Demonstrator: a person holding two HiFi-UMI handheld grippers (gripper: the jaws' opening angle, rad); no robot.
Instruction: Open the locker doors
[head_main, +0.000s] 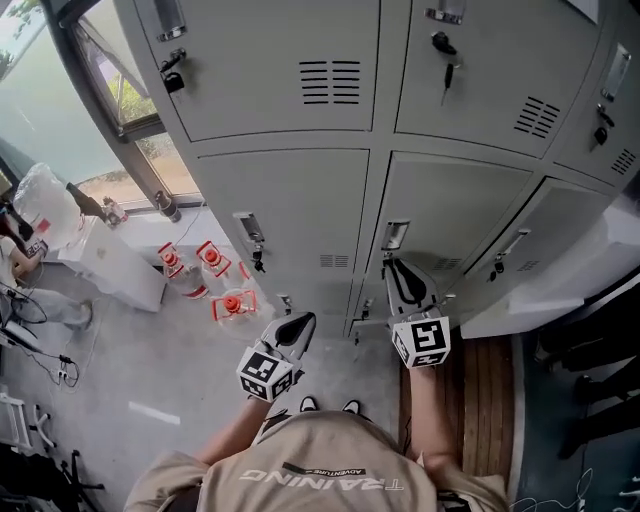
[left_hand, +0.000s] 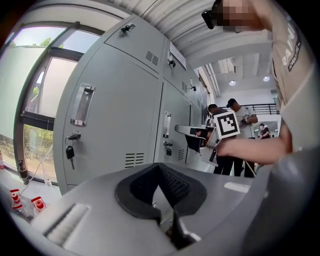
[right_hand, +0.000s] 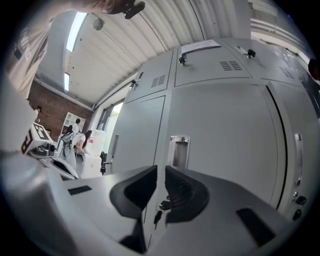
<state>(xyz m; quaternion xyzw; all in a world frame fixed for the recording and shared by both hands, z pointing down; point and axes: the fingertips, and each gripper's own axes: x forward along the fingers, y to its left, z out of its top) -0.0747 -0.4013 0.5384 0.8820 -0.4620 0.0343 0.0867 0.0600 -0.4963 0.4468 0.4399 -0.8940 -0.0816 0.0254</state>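
Left gripper (head_main: 298, 324) and right gripper (head_main: 397, 270), jaws together and empty, face shut locker doors (head_main: 452, 212); the right one sits close by a recessed handle (head_main: 395, 235). Probably the approach stage: catching that handle needs parted jaws.

Person's shirt (head_main: 320, 450): large white "TRAINING", seen upside down; small "ADVENTURE" tag beside it. Locker paper label (right_hand: 200, 46) illegible.

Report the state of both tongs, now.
Left tongs: closed, holding nothing.
Right tongs: closed, holding nothing.
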